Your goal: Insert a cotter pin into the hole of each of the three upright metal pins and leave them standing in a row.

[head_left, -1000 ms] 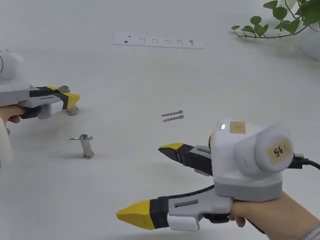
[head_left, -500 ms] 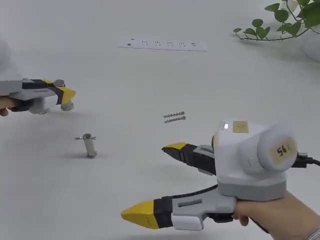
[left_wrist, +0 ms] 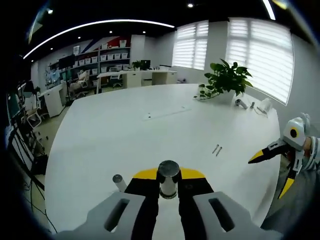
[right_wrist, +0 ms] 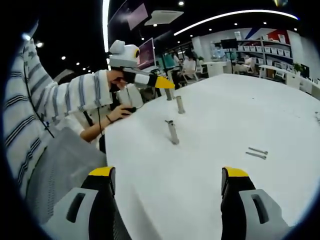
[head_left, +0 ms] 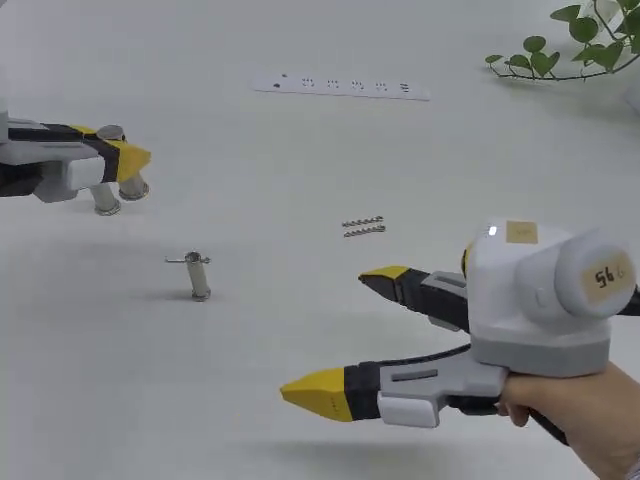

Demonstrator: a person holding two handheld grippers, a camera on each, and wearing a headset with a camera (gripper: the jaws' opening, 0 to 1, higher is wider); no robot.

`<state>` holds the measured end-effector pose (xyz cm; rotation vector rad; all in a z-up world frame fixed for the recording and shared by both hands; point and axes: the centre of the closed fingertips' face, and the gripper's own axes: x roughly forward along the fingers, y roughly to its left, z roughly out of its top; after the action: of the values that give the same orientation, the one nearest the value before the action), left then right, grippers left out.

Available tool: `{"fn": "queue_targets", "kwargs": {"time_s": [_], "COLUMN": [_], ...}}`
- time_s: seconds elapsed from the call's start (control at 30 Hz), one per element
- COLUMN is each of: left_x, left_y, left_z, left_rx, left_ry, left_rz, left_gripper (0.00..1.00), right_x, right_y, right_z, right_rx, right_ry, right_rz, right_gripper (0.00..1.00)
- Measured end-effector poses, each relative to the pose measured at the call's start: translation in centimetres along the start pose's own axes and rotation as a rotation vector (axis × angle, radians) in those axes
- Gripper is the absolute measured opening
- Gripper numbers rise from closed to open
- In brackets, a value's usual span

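**One pin fitted, two to go**

The left claw (head_left: 132, 162) is closed on a metal pin (left_wrist: 168, 182). It grips the pin upright just under the head, and the shaft hangs below the jaws. Whether its foot touches the table (head_left: 300, 160) I can't tell. Just beside that claw's tip, on its far side, a second pin (head_left: 134, 187) stands bare.

Ahead of the claw and a little nearer the person stands the third pin (head_left: 199, 277), with a cotter pin (head_left: 178, 260) through its hole, sticking out sideways. By my reckoning that is one of three done, and the gripped pin is being steadied for its turn.

Between the two claws, closer to the right one's upper tip, the loose cotter pins (head_left: 363, 227) lie side by side on the table. The right claw (head_left: 345, 335) is spread wide with nothing in it, pointing back toward the left claw.

I'd expect the right claw to go to those loose pins, pinch one and carry it across to the held pin's hole. They are thin and lie flat, so the pinch looks fiddly. The fitted pin stands near the line between the claws and could get knocked.

The power strip (head_left: 340, 87) and plant (head_left: 570, 45) sit well beyond both claws, out of the way.
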<state>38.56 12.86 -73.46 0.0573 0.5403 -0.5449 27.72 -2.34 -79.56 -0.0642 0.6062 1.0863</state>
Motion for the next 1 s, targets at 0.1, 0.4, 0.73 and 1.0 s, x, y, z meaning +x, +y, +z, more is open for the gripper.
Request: {"fn": "queue_targets", "kwargs": {"time_s": [0.1, 0.4, 0.73, 1.0], "left_x": [-0.5, -1.0, -0.7, 0.1], "left_y": [-0.6, -4.3, -8.2, -9.0], "left_z": [-0.2, -1.6, -3.9, -6.1], "left_rx": [-0.007, -0.006, 0.003, -0.028], "left_ry": [-0.001, -0.007, 0.034, 0.066], "left_rz": [-0.008, -0.050, -0.124, -0.111], "left_gripper": [0.11, 0.11, 0.11, 0.11], "right_x": [0.0, 0.2, -0.1, -0.1], "right_y": [0.1, 0.3, 0.3, 0.4], "right_z": [-0.2, -0.4, -0.8, -0.9], "right_rx": [-0.007, -0.007, -0.003, 0.006], "right_ry": [0.009, 0.018, 0.028, 0.030], "right_rz": [0.004, 0.010, -0.002, -0.005], "right_gripper": [0.89, 0.89, 0.89, 0.89]}}
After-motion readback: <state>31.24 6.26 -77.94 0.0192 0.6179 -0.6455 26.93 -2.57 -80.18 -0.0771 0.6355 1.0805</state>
